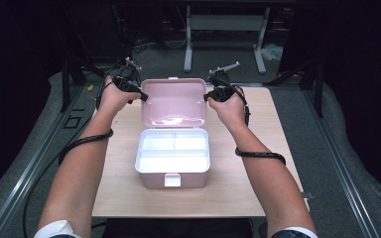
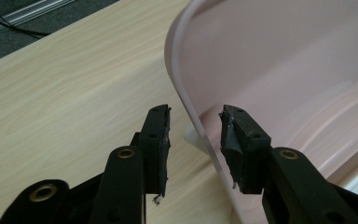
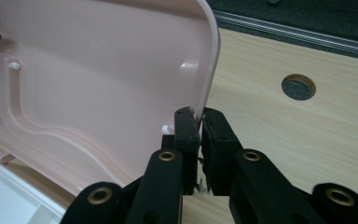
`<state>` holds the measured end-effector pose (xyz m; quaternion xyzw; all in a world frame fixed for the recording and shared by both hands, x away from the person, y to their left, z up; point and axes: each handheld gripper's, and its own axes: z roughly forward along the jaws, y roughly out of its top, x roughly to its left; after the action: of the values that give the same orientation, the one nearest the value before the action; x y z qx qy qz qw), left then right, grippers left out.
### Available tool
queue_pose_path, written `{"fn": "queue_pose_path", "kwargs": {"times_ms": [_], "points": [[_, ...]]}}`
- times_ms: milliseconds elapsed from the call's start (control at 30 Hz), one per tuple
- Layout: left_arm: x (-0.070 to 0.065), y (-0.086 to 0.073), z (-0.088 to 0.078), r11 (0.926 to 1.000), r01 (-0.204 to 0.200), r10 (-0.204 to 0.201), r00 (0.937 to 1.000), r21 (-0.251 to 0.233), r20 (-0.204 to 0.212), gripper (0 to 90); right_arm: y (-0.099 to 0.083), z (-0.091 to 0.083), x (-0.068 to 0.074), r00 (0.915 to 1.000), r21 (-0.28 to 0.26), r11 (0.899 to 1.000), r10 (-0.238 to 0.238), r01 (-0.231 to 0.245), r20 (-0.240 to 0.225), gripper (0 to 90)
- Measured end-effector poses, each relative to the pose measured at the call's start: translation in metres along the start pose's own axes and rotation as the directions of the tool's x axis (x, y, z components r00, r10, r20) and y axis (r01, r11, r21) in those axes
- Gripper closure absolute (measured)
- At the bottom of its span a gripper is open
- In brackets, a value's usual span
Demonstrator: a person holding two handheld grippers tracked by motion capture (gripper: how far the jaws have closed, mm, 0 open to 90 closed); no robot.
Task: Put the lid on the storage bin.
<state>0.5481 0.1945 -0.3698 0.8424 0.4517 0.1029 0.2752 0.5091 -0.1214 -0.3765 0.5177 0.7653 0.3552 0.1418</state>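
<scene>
A pink plastic box [image 1: 154, 179] stands in the middle of the table, with its lid [image 1: 174, 101] raised upright at the back and a white divided tray [image 1: 173, 148] inside. My left gripper [image 1: 143, 96] is open at the lid's left edge. In the left gripper view its jaws [image 2: 196, 114] stand apart on either side of the lid's rim [image 2: 284, 60], with gaps showing. My right gripper [image 1: 206, 97] is shut on the lid's right edge. In the right gripper view its jaws [image 3: 199, 114] pinch the lid's rim [image 3: 98, 70].
The light wooden table [image 1: 258, 163] has bare surface on both sides of the box and a round cable hole [image 3: 298, 87] at its far right. Behind the table stands a grey metal frame [image 1: 225, 22] on a dark floor. Cables trail off both forearms.
</scene>
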Motion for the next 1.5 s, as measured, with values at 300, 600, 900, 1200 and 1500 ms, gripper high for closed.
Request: {"fn": "queue_pose_path", "kwargs": {"times_ms": [300, 600, 900, 1200, 1500], "points": [[-0.004, 0.007, 0.001, 0.9988, -0.020, 0.020, 0.9998, 0.046, -0.002, 76.6, -0.001, -0.001, -0.001, 1.0000, -0.011, 1.000, -0.004, 0.004, 0.001, 84.6], [-0.005, 0.005, -0.003, 0.9995, -0.028, 0.028, 0.9995, 0.016, 0.015, 76.2, 0.005, 0.007, -0.009, 0.9939, 0.003, 0.999, 0.035, -0.035, -0.105, 58.1], [-0.002, 0.001, -0.010, 0.9996, -0.020, 0.021, 0.9967, -0.019, 0.078, 71.1, 0.007, 0.010, -0.011, 0.9855, -0.005, 0.998, 0.060, -0.061, -0.159, 56.0], [-0.011, -0.002, -0.028, 0.9971, -0.060, 0.065, 0.9913, -0.048, 0.115, 64.5, 0.008, -0.008, -0.002, 0.9901, -0.029, 1.000, 0.006, -0.010, -0.140, 54.7], [-0.022, -0.011, -0.048, 0.9922, -0.102, 0.111, 0.9847, -0.071, 0.134, 60.4, 0.009, -0.031, 0.014, 0.9905, -0.029, 0.997, -0.073, 0.070, -0.117, 53.9]]}}
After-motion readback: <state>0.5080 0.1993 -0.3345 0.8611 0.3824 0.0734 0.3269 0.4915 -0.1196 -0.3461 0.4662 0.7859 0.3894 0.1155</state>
